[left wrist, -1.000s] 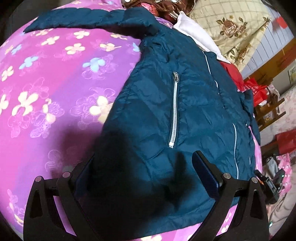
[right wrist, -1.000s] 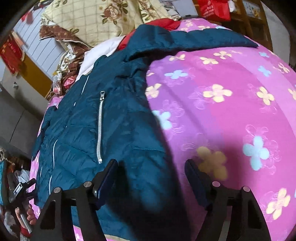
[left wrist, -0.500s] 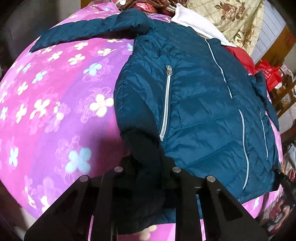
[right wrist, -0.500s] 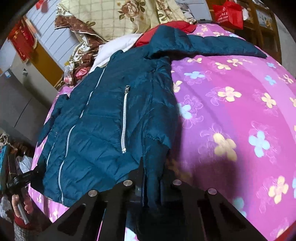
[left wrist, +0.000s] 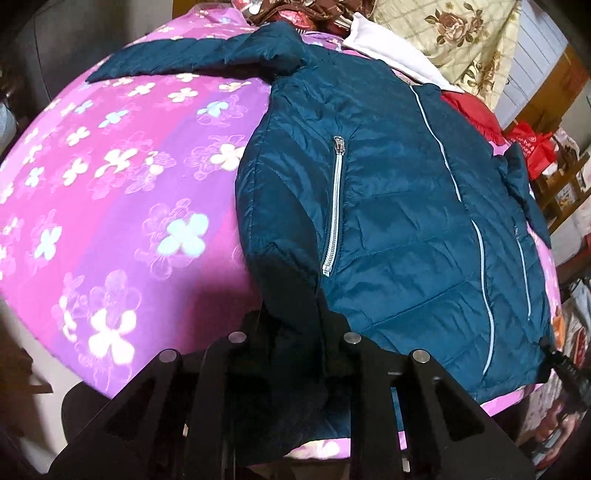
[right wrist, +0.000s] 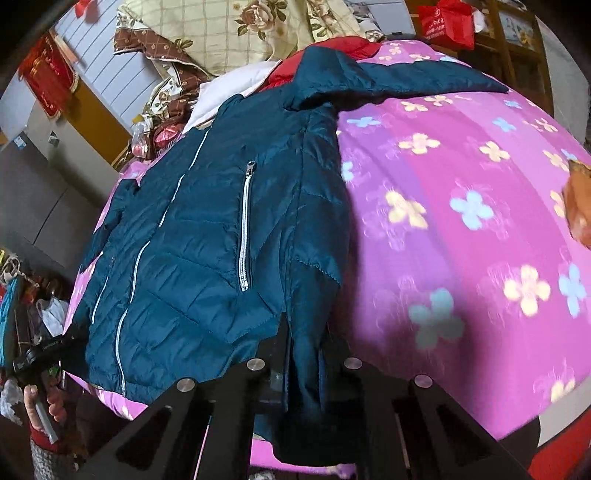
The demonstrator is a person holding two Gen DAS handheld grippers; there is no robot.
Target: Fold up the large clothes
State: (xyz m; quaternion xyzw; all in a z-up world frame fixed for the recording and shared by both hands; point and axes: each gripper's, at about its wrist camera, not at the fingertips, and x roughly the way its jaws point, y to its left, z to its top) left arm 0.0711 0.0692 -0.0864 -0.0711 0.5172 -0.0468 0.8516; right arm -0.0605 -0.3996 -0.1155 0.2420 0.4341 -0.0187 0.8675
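A dark teal puffer jacket lies front up on a pink flowered bedspread, with silver pocket zips and sleeves stretched out at the far side. It also shows in the right wrist view. My left gripper is shut on the jacket's near hem corner, lifting the cloth. My right gripper is shut on the opposite hem corner, which bunches between the jaws. The fingertips are hidden by fabric.
A floral cream quilt, a white garment and a red garment are piled at the bed's far side. Red bags and wooden shelves stand beyond. The bedspread lies bare beside the jacket.
Both grippers went from open over the hem to shut on the hem corners, and have pulled up and back, lifting the jacket's near edge.
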